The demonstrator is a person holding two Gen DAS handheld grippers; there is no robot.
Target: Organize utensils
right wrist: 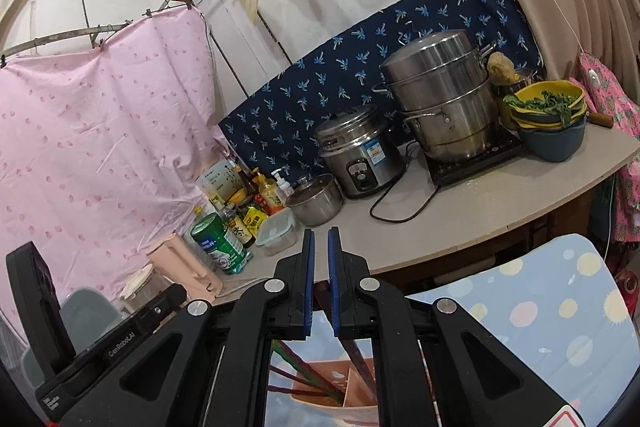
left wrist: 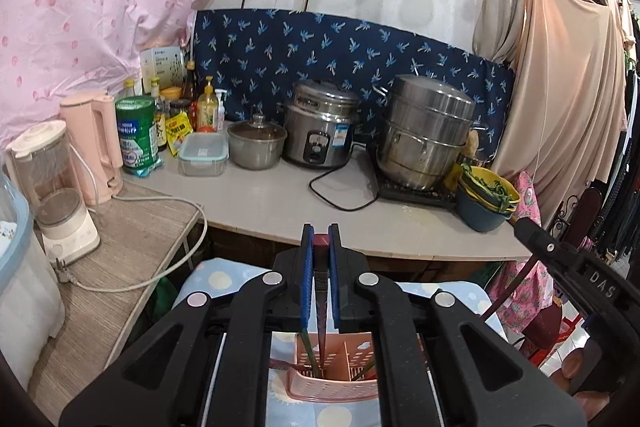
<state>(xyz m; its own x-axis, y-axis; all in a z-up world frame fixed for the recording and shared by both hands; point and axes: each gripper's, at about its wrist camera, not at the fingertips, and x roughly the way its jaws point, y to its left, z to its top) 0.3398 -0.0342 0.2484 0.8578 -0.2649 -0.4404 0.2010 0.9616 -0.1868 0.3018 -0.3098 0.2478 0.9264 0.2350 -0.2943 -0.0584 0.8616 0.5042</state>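
My left gripper is shut on a dark red chopstick. Its blunt end sticks up between the blue pads and its tip reaches down into a pink slotted utensil holder directly below. Green chopsticks stand in the same holder. My right gripper is shut on another dark chopstick, which slants down from under the pads into the holder. Red and green chopsticks lean in the holder's left compartment. Each gripper's body shows at the edge of the other's view.
The holder stands on a light blue dotted cloth. Behind it a counter carries a rice cooker, a steamer pot, stacked bowls, a small lidded pot, a plastic box, bottles, a kettle and a blender.
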